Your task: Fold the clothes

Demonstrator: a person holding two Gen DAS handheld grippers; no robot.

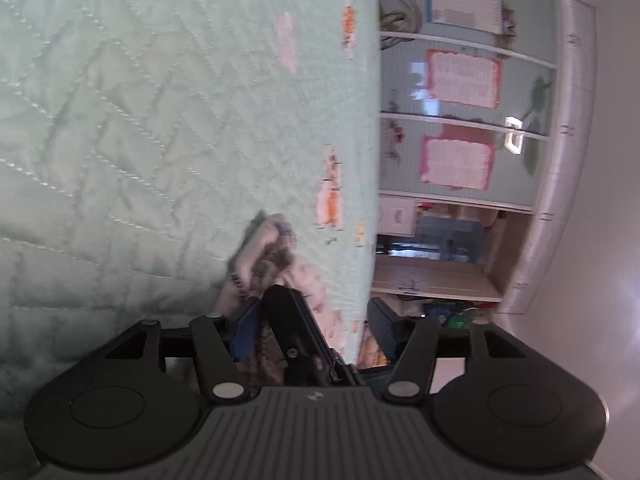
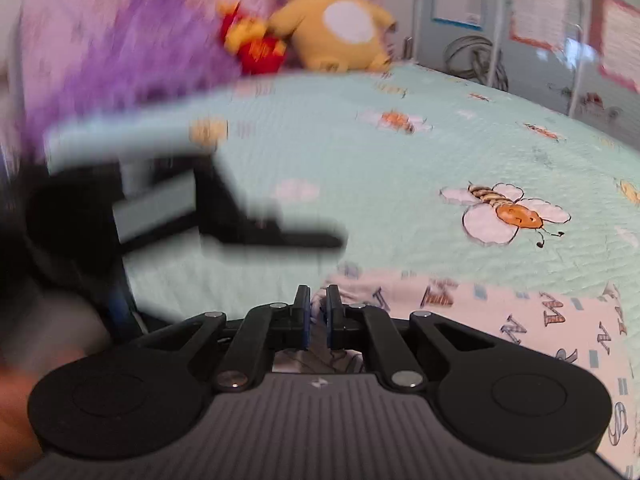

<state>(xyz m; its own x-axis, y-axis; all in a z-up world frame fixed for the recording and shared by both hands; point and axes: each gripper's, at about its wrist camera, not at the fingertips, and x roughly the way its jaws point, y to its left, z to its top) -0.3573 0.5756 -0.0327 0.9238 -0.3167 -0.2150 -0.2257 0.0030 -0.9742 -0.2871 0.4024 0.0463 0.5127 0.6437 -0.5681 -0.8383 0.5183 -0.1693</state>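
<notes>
Letter-print garment (image 2: 500, 312): pale pinkish-white thin knit with blue and brown alphabet print, lying partly flat on the mint quilted bedspread (image 2: 320, 152), below the bee print (image 2: 504, 212) on that spread. Judged light, limp, non-slip, not fragile; it will sag and bunch wherever unsupported, so best held at hems or corners, with both grips kept apart to keep an edge taut.

Right gripper (image 2: 316, 312): blue-padded fingers (image 2: 303, 316) nearly closed, a thin fold of the garment edge pinched between them, just left of the flat spread part.

Left gripper (image 1: 260, 308): fingers clamped on a bunched wad of the same pale fabric (image 1: 268, 256), which stands up crumpled against the bedspread; dark print flecks show, blurred. From the right view the left gripper is a black smear up and left of the garment, moving fast.

Bedspread: soft, matte, zigzag stitch lines, padded, some friction against cloth. Yellow plush toy (image 2: 340, 16) and a red-yellow one (image 2: 256, 44) at the far edge of the bedspread, purple fuzzy mass (image 2: 132, 48) beside them. Bookshelf with framed sheets (image 1: 464, 80) beyond the bedspread.

Fold stage unclear: cloth held at two points, part flat, part bunched.
</notes>
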